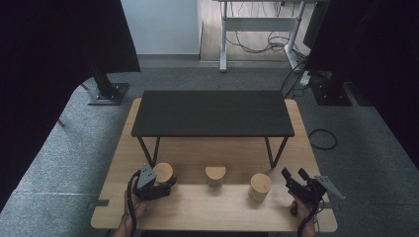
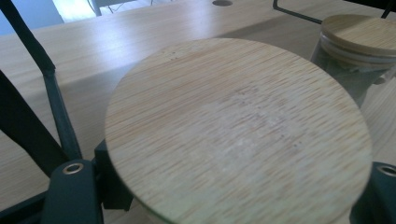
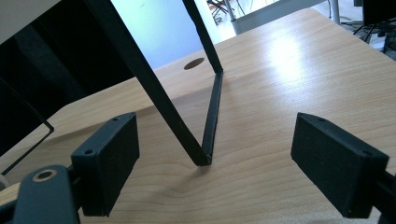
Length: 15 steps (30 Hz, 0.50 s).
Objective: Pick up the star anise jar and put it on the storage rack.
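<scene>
I am holding my left gripper (image 1: 165,186) low over the near left part of the wooden table (image 1: 197,207), my hand coming in from the bottom edge and the tool pointing forward and to the right. Its jaws are clamping the left jar (image 1: 163,174), the pads pressing on the jar just under the round bamboo lid (image 2: 238,130), which is lying flat right in front of that gripper's camera. The jar is standing upright at the near left leg of the black shelf (image 1: 212,112), with the middle jar (image 1: 215,176) near it to the right and the right jar (image 1: 260,186) farther along. I am resting my right gripper (image 1: 293,174) near the table's right edge, angled forward and left, its jaws standing apart with nothing between them, aimed at the shelf's right leg (image 3: 208,116).
</scene>
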### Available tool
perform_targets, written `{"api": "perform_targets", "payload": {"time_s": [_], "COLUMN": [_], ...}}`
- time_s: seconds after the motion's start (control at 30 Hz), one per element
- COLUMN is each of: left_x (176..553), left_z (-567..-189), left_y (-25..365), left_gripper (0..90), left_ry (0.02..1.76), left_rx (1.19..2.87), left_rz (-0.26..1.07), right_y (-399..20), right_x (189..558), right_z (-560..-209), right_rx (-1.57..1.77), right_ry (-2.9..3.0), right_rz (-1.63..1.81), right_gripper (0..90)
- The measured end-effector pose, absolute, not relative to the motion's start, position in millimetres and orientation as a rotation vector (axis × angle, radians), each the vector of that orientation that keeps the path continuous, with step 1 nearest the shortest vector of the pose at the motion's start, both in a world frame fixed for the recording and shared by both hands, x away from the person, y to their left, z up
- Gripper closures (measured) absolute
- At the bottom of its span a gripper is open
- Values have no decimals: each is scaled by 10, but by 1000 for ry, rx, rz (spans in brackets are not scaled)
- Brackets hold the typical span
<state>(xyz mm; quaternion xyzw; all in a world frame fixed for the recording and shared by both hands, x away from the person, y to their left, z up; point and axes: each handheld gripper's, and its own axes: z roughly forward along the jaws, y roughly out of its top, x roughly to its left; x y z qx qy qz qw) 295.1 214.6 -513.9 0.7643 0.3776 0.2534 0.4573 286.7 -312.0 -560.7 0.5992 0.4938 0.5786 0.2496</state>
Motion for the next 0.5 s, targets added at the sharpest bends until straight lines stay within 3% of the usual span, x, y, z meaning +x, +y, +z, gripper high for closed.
{"api": "perform_targets", "payload": {"time_s": [0.5], "left_x": [2792], "left_z": [-4863], "left_y": [2154], "left_gripper": [250], "left_ry": [882], "left_rx": [1871], "left_rz": [642], "right_y": [-3133], "right_x": [2866], "right_z": [-5611], "right_rx": [1646], "right_ry": [1330], "right_rz": [1578], "right_gripper": [149]}}
